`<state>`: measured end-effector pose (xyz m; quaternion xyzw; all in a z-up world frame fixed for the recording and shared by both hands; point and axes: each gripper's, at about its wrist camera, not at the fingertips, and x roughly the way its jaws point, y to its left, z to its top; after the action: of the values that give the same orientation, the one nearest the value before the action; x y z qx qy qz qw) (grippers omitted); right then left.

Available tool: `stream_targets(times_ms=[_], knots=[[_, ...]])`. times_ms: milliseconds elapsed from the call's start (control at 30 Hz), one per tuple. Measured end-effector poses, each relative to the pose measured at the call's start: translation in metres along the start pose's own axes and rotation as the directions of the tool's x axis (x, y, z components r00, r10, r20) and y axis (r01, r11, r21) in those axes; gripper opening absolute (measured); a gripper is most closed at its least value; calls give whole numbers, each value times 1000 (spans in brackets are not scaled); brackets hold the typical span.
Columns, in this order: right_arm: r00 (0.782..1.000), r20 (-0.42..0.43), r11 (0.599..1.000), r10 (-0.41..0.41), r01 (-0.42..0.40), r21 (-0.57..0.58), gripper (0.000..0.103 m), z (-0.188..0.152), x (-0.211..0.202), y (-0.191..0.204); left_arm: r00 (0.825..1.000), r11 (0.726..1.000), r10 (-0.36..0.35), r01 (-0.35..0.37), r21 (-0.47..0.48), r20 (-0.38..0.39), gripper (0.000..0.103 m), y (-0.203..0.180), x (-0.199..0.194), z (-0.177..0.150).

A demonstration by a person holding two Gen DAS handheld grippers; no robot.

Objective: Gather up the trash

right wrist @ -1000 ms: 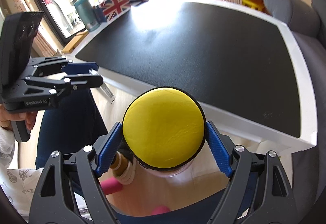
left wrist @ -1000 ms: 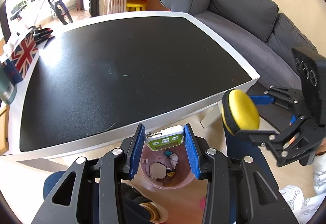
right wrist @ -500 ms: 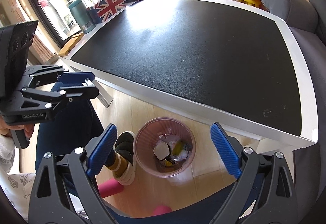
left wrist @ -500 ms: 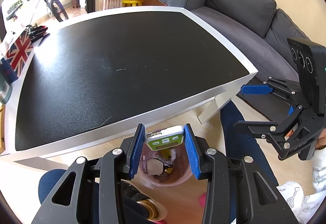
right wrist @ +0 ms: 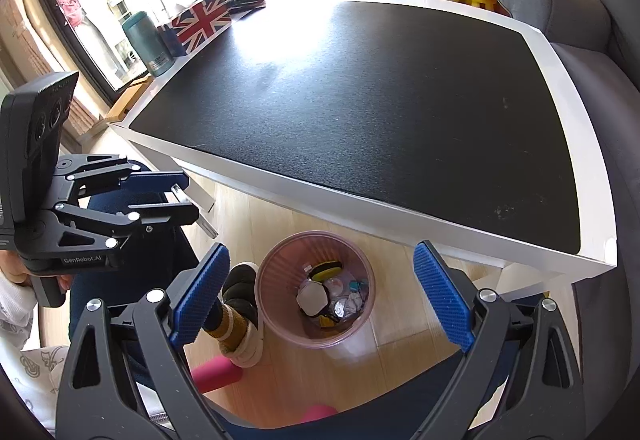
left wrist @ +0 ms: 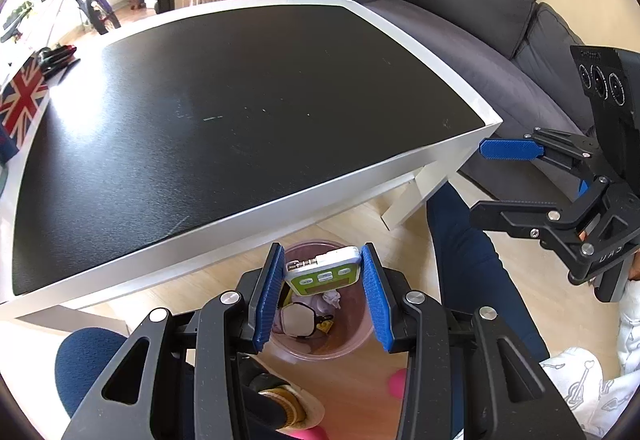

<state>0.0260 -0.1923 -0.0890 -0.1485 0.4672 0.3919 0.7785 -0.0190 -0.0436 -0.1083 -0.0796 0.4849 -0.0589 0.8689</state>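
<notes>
Each camera sits on its own tongs and looks forward and steeply down along the two blue fingers. The left wrist view looks from close above the pink bin (left wrist: 320, 336) on the floor, toward the table (left wrist: 240, 112) and the grey sofa (left wrist: 460, 12) at the right. The right wrist view looks at the same bin (right wrist: 316, 288) from a little higher, with the window side at the left. Both views share the bin, the table top, and each shows the other tongs at its edge.

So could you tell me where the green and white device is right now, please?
In the left wrist view, the device sits clamped in the left gripper, directly above the pink bin on the floor beside the table.
</notes>
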Motion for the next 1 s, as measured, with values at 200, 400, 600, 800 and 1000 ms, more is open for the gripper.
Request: stream_targets(times_ms=[200, 400, 600, 800, 1000], knots=[[1000, 5, 1000, -3, 3, 11, 92, 1, -2, -5, 1000, 1000, -10, 10, 1, -7, 39, -2, 3, 2], [1000, 11, 1000, -7, 7, 17, 92, 2, -4, -8, 1000, 1000, -8, 8, -1, 2, 66, 2, 2, 5], [1000, 9, 1000, -9, 8, 19, 92, 2, -2, -8, 999, 1000, 22, -21, -15, 29, 93, 7, -2, 6], [1000, 3, 1000, -4, 4, 18, 92, 3, 0, -6, 999, 999, 32, -31, -22, 33, 95, 9, -4, 6], [1000, 17, 1000, -4, 4, 15, 92, 8, -3, -5, 997, 998, 44, -41, -46, 57, 95, 13, -12, 9]])
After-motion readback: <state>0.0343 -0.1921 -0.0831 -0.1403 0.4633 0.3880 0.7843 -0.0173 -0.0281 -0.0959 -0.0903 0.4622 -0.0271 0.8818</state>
